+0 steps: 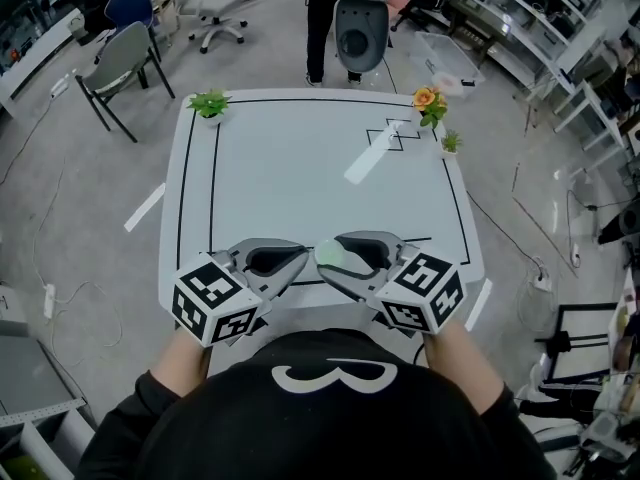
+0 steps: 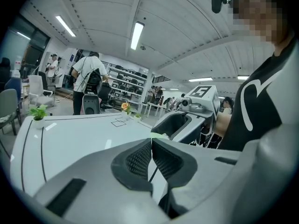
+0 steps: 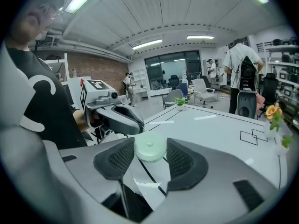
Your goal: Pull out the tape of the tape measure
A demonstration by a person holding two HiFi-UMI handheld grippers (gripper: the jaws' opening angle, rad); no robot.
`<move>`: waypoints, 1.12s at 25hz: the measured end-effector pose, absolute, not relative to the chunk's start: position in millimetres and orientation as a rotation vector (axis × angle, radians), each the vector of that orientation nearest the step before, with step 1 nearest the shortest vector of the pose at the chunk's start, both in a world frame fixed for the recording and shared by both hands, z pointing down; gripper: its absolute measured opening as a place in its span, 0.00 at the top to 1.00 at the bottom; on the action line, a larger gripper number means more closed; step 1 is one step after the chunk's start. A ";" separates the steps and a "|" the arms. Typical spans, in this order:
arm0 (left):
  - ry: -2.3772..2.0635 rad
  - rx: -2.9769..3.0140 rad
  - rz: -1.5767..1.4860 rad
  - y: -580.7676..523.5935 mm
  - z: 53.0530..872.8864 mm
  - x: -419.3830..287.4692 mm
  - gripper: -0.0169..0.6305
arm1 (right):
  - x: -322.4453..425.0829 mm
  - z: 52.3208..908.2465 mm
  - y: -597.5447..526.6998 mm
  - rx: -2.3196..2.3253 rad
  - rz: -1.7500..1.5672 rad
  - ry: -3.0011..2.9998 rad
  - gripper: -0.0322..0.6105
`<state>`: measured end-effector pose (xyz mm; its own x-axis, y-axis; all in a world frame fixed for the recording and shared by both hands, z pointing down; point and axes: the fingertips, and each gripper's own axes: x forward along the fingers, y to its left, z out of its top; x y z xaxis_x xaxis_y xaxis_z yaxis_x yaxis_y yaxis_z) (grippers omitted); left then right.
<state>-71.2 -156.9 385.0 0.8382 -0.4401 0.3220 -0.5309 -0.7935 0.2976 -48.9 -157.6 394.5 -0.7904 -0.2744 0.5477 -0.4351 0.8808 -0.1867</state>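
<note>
A small round pale green tape measure (image 1: 334, 256) (image 3: 150, 148) hangs over the white table's (image 1: 300, 158) front edge. My right gripper (image 1: 331, 259) (image 3: 150, 147) is shut on it, one ribbed pad on each side of its body. My left gripper (image 1: 303, 258) (image 2: 152, 141) points at it from the left, pads pressed together. A pale green sliver, the tape's end tab (image 2: 159, 135), sits pinched right at the left tips. In the right gripper view the left gripper (image 3: 134, 125) touches the tape measure's far left side. No length of tape shows between the two.
A green potted plant (image 1: 209, 103) stands at the table's far left corner, an orange flower (image 1: 428, 100) and a small plant (image 1: 451, 143) at the far right. A person (image 1: 322, 18) stands beyond the far edge beside a grey seat (image 1: 360, 33). Office chairs (image 1: 120, 63) stand at the left.
</note>
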 end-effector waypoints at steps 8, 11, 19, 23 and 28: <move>-0.863 2.588 0.333 -158.2 393.0 -86.1 0.95 | -41.0 402.6 -157.2 0.548 0.407 -2.510 0.61; -0.916 2.560 0.324 -159.5 391.5 -96.8 0.95 | -40.6 401.0 -157.0 0.554 0.403 -2.515 0.61; -1.034 2.525 0.334 -161.2 388.4 -121.7 0.95 | -35.8 397.5 -155.9 0.593 0.395 -2.530 0.61; -1.072 2.529 0.352 -160.4 381.6 -130.7 0.95 | -35.6 395.5 -156.3 0.621 0.407 -2.537 0.61; -1.150 2.504 0.364 -169.4 377.3 -151.6 0.95 | -34.4 392.4 -164.3 0.662 0.400 -2.533 0.61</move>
<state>-151.6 -169.4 377.3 0.6355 -0.6749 0.3750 -0.7677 -0.6039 0.2143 -34.4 -164.3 392.4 -0.7632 -0.3782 0.5239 -0.5213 0.8395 -0.1535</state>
